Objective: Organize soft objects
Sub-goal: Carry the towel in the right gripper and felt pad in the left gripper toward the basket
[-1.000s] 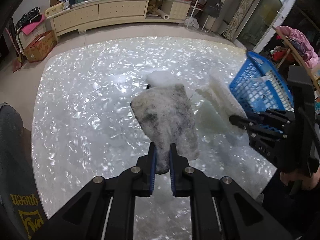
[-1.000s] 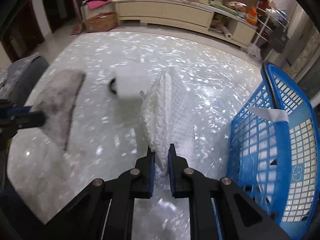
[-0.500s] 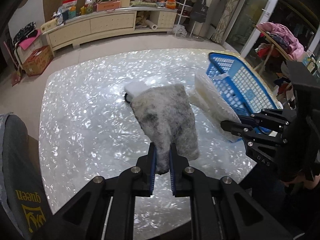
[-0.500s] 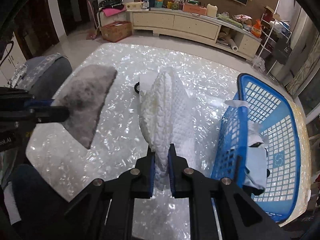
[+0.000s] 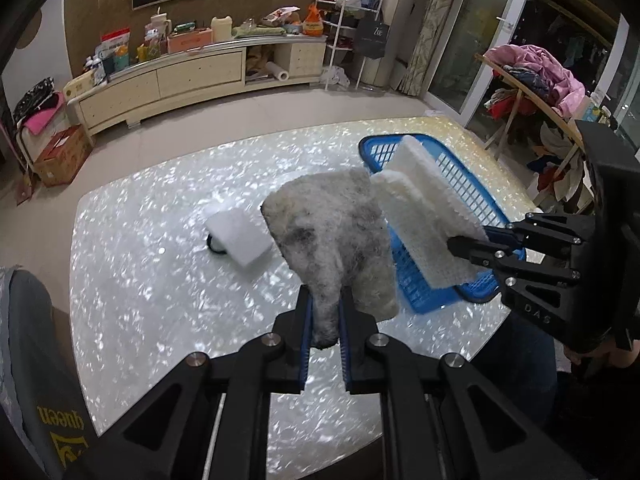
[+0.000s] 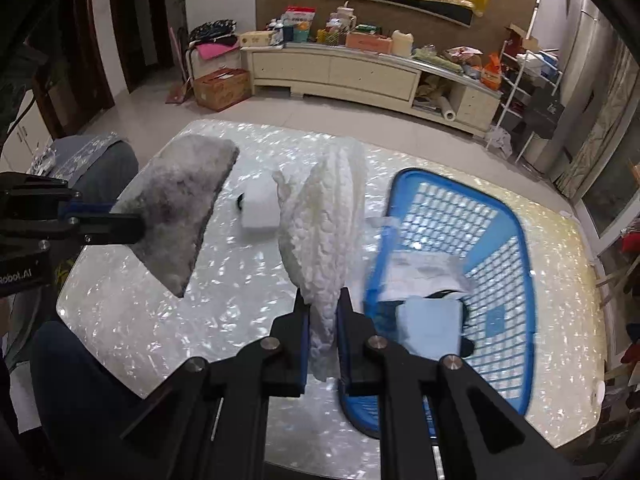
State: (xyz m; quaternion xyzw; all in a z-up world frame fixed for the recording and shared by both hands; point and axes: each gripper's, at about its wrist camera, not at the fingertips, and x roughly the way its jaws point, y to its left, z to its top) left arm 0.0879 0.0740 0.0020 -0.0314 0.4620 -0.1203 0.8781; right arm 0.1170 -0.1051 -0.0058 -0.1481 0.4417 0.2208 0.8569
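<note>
Between the left gripper's (image 5: 325, 326) clenched jaws hangs a grey fuzzy cloth pad (image 5: 332, 236); the right gripper (image 6: 323, 322) pinches a white quilted pad (image 6: 324, 220), both lifted clear, likely for the blue plastic basket (image 6: 516, 248) just right.

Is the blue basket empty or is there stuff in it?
Not empty. In the right wrist view, the blue basket holds a light blue folded cloth and a white cloth on its mesh floor.
</note>
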